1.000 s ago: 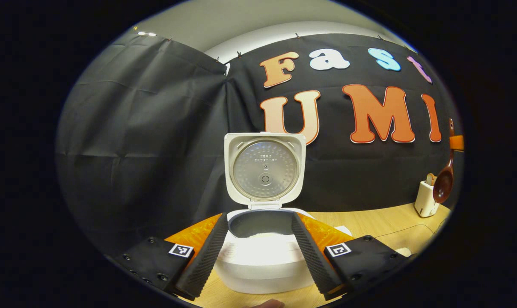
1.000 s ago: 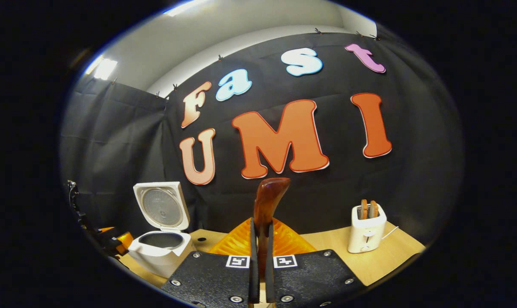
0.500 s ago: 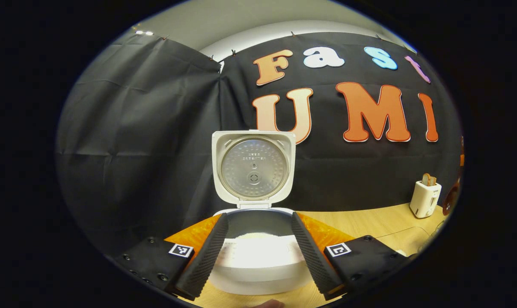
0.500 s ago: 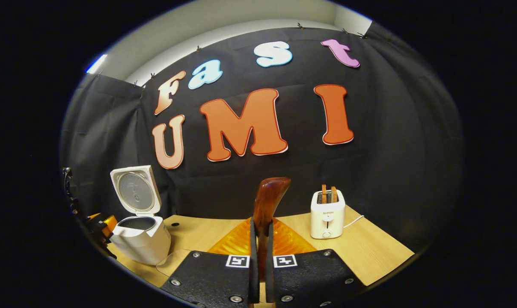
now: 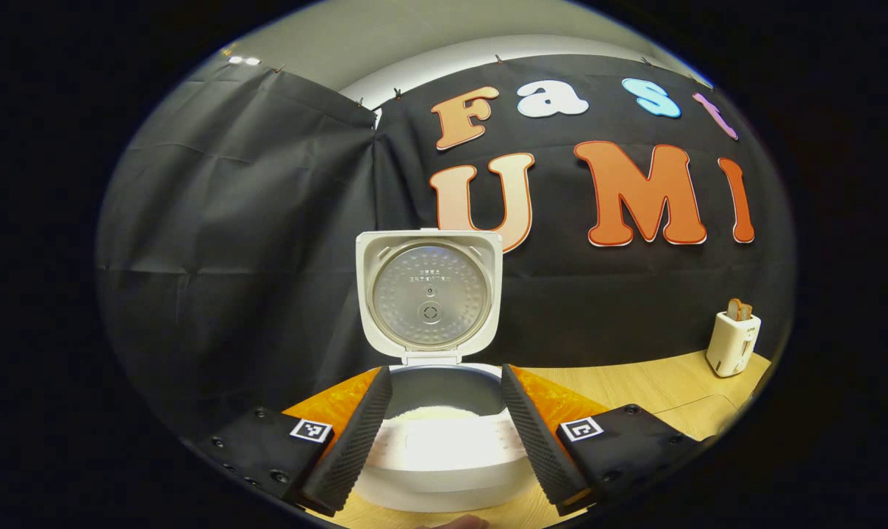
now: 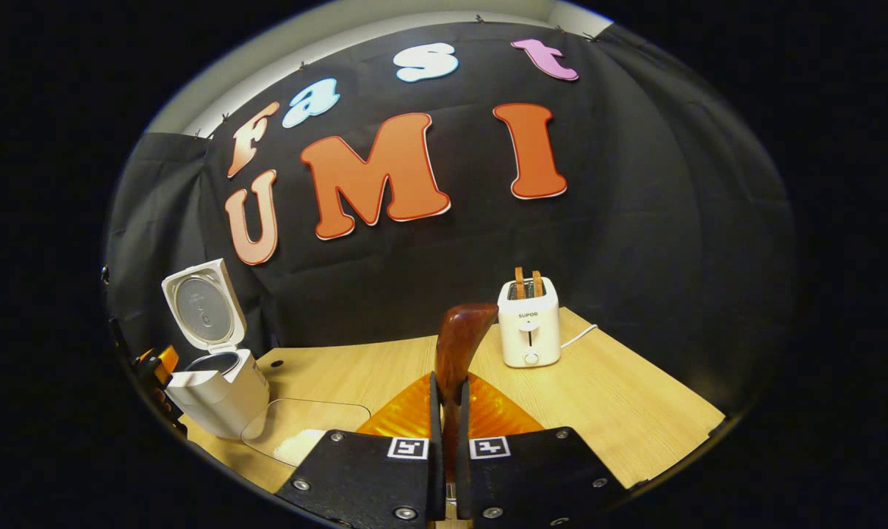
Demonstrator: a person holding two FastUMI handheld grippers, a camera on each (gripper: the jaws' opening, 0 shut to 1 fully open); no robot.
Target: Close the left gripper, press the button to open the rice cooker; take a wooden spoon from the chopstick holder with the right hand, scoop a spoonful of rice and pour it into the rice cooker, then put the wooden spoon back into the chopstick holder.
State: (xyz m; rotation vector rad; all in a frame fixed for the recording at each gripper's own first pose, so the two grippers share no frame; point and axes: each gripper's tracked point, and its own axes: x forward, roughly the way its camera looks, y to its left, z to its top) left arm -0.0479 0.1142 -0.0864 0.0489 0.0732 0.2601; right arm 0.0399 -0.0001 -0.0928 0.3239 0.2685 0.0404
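Left gripper held with jaws spread wide, gripping nothing. Directly ahead between the two fingers, and just beyond their tips: the white rice cooker, lid swung fully upright, inner metal plate facing the camera. Inside the grey inner pot, a low layer of white rice visible, framed by the fingers on either side. Far off to the right of the jaws, at the edge of the wooden table: a white toaster with toast sticking out of its slots.

Right gripper clamped narrow on the wooden spoon, both fingers pressed against the handle, the dark brown bowl end rising upright just above and ahead of the fingertips. Beyond the spoon and slightly right of the jaws: the toaster, two slices standing in it, a white cord trailing off on the table. Well to the left of the jaws: the rice cooker with its lid raised, and the other gripper just beside it at the far left edge. Between cooker and right jaws, low on the table: a clear shallow tray with a small patch of white rice in it. Chopstick holder impossible to make out in either view.
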